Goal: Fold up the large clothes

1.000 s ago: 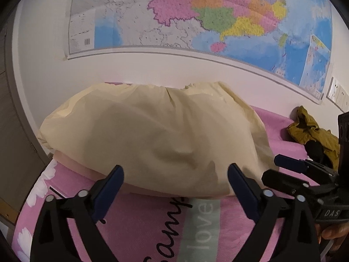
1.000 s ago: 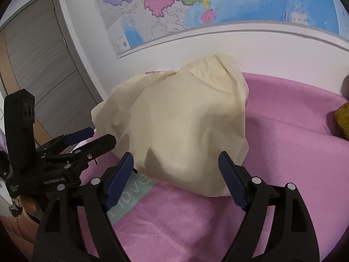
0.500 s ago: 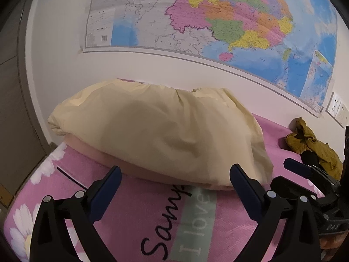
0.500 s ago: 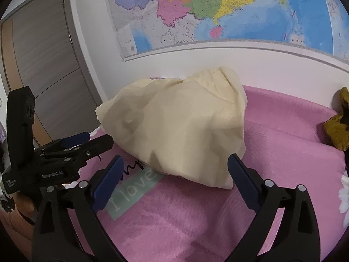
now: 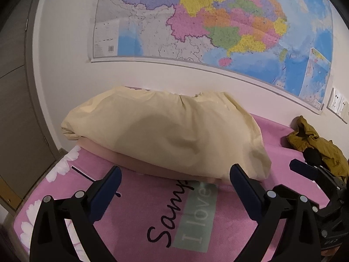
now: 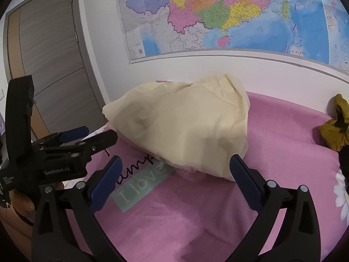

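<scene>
Flanking pink bedspread [image 6: 272,144]: gaping tongs [image 6: 174,170]

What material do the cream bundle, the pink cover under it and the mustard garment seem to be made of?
Cream bundle: thin, matte woven cloth, probably cotton; fine gathers and soft creases show.
Pink cover: matte fabric with a fine grainy weave, printed with letters and daisies; the fibre is unclear.
Mustard garment: heavier, matte cloth, crumpled in thick folds; possibly cotton, but this is not certain.
</scene>
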{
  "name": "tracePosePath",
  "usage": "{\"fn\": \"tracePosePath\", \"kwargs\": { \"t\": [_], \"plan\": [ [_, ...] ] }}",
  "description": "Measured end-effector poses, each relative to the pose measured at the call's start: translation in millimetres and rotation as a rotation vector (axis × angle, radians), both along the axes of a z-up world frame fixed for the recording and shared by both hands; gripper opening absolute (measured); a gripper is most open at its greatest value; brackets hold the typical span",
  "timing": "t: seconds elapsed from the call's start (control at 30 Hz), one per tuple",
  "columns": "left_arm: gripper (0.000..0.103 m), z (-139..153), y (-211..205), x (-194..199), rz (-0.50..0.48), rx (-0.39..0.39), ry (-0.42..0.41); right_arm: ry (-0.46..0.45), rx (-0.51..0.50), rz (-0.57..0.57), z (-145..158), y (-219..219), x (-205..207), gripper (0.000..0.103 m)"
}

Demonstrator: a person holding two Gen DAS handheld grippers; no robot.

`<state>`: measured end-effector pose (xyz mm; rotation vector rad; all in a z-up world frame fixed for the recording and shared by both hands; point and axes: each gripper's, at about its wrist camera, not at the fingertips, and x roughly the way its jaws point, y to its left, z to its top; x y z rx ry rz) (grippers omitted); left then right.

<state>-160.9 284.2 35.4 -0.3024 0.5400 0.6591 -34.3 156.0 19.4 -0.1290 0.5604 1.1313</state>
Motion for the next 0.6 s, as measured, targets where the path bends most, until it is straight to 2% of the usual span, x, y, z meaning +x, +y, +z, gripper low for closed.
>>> {"fn": "tracePosePath", "kwargs": {
  "t": [0.6],
  "plan": [
    [0.096,4.6,-18.2,-12.5,-0.006,0.045,0.006,0.007,0.028,-0.004,2.7,-13.6,-12.6,0.097]
  ]
}}
